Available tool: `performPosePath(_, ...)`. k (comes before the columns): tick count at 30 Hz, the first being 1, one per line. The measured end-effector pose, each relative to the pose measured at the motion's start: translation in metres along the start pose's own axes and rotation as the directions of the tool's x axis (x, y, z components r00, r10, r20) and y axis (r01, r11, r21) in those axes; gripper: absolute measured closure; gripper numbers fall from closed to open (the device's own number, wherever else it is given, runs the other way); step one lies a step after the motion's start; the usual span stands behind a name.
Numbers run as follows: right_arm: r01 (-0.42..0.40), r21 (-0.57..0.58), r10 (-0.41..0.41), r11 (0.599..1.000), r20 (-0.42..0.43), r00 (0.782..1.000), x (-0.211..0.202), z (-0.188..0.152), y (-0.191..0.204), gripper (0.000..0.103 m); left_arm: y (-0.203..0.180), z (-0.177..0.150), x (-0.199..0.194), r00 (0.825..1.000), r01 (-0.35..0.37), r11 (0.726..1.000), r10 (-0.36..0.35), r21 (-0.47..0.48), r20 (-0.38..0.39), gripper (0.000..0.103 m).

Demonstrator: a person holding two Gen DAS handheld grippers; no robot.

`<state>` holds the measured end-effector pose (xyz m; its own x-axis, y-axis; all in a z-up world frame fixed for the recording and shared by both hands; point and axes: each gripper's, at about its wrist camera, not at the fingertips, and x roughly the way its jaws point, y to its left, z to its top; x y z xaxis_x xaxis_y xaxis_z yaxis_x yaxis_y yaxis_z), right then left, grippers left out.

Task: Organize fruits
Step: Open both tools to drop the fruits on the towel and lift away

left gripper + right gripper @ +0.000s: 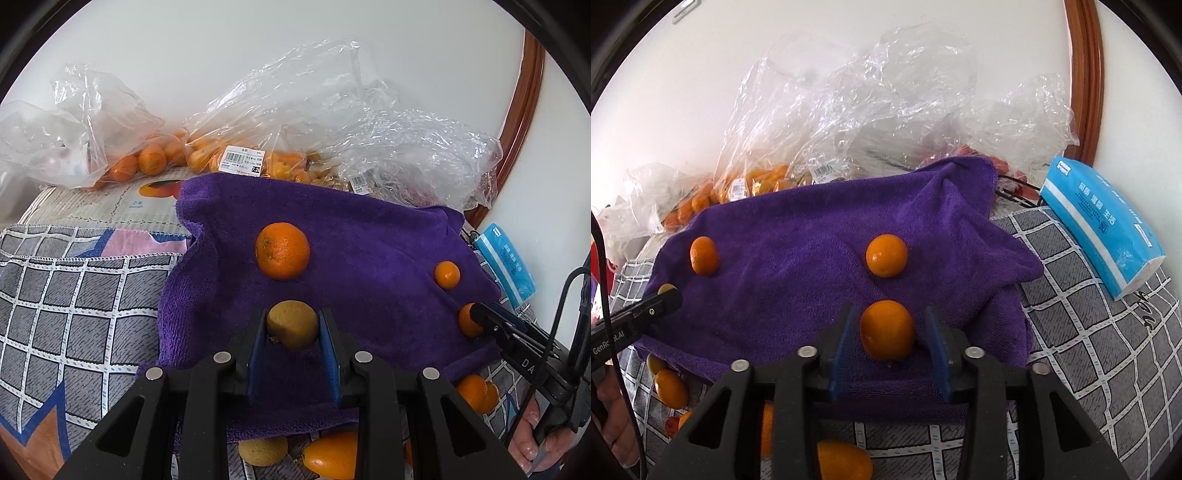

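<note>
Left wrist view: left gripper point(292, 325) jaws clamped on a yellowish fruit point(291, 323) at 6 o'clock on the purple towel point(369, 240). Right gripper point(888, 328) jaws stand apart around a mandarin point(887, 329) (lift clear without nudging it).

A home: checked cloth point(1108, 350) (a bed, perhaps), tissue pack point(1104, 229), shop bags point(280, 122) by a white wall point(221, 37).

A plush, matt purple towel point(820, 236) is seen under dimpled, slightly glossy oranges point(886, 255). Crinkled clear plastic bags point(871, 110) (shiny, creased) are heaped at the far side. The grey checked cloth point(1108, 354) looks woven, the tissue pack point(1104, 225) glossy.
</note>
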<state>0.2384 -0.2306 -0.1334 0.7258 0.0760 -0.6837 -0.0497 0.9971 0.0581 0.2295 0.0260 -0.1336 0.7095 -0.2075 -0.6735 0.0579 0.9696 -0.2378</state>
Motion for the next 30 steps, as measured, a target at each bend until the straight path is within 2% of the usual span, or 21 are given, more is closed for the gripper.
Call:
performPosePath(3,0.007,0.004,-0.007,1.000,0.029,1.000,-0.005,0.000,0.001,0.051,0.001,0.000,0.000,1.000,0.001,1.000,-0.001,0.000,-0.001,0.076)
performPosePath(19,0.018,-0.006,-0.017,1.000,0.059,0.998,-0.010,-0.001,0.004,0.050,0.001,0.000,0.002,1.000,-0.002,1.000,0.002,-0.003,-0.011,0.074)
performPosePath(23,-0.006,0.018,0.004,1.000,0.074,0.997,-0.014,-0.001,0.001,0.050,0.002,0.000,-0.002,1.000,0.020,1.000,-0.020,-0.018,0.003,0.066)
performPosePath(30,0.031,0.000,-0.031,1.000,0.100,0.995,-0.020,0.000,0.003,0.050,-0.001,0.001,-0.007,1.000,0.028,0.999,-0.028,-0.031,0.005,0.065)
